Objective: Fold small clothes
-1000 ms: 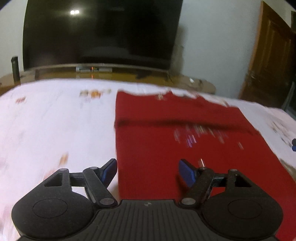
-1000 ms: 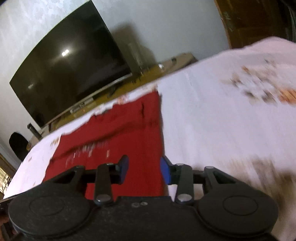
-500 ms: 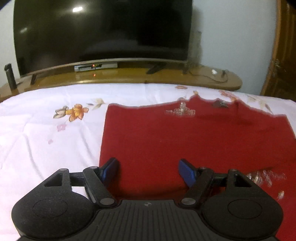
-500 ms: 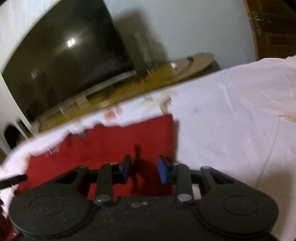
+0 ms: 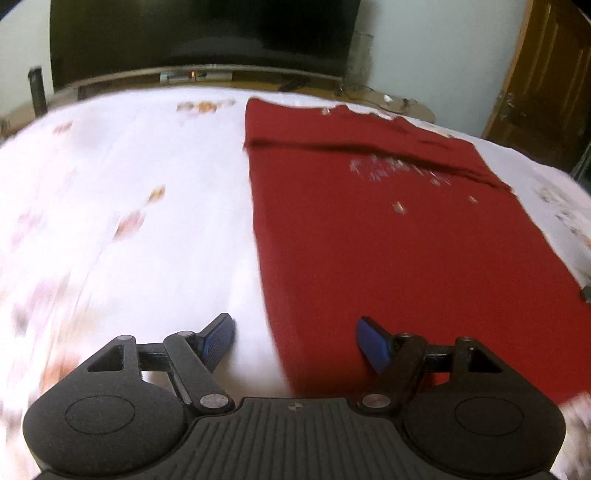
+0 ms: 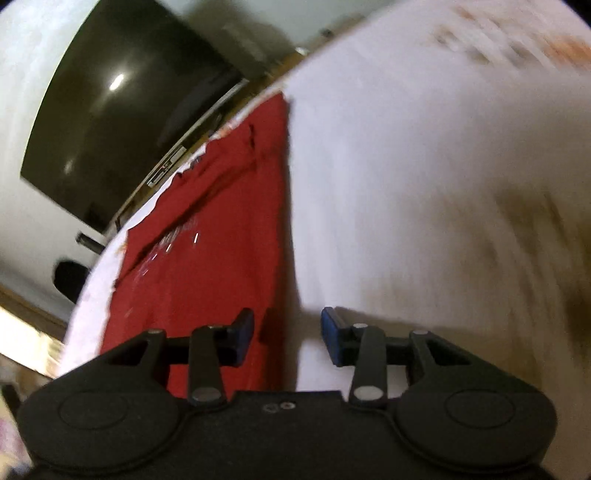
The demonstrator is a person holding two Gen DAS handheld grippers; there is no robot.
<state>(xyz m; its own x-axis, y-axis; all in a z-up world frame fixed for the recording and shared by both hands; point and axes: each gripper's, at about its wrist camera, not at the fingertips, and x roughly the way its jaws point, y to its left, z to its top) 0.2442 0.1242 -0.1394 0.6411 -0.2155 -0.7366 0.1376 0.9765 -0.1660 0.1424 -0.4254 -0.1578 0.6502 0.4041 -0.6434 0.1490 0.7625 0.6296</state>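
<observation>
A red garment point(image 5: 388, 236) lies flat on the bed point(image 5: 147, 221), spread as a long rectangle of matte, soft-looking cloth. Near its far end a folded band crosses it, leaving a dark crease line, and a patch of small silvery, glinting decoration point(image 5: 399, 171) sits just below that crease. The far edge looks jagged and pale-trimmed, though blur hides the detail. The bed's sheet is white and smooth, printed with scattered orange flowers point(image 5: 203, 106) that smear in the blur.

The left gripper point(image 5: 295, 345) has its jaws spread wide, holding nothing; its blue ribbed pads point(image 5: 218, 341) stand on black matte linkage arms. The garment's left edge runs between the pads, so one pad is over white sheet and the other over red cloth.

The right gripper point(image 6: 287, 336) is parted more narrowly and is also empty. In its view the garment point(image 6: 207, 258) has its right edge passing between the blue pads point(image 6: 332, 339), the left pad over red, the right over sheet point(image 6: 424, 184). Whether either gripper touches the cloth cannot be told.

Beyond the bed stands a large glossy black TV point(image 5: 203, 33) on a curved wooden stand point(image 5: 388, 99), against a pale wall. A brown panelled wooden door point(image 5: 546, 85) stands at the right.
</observation>
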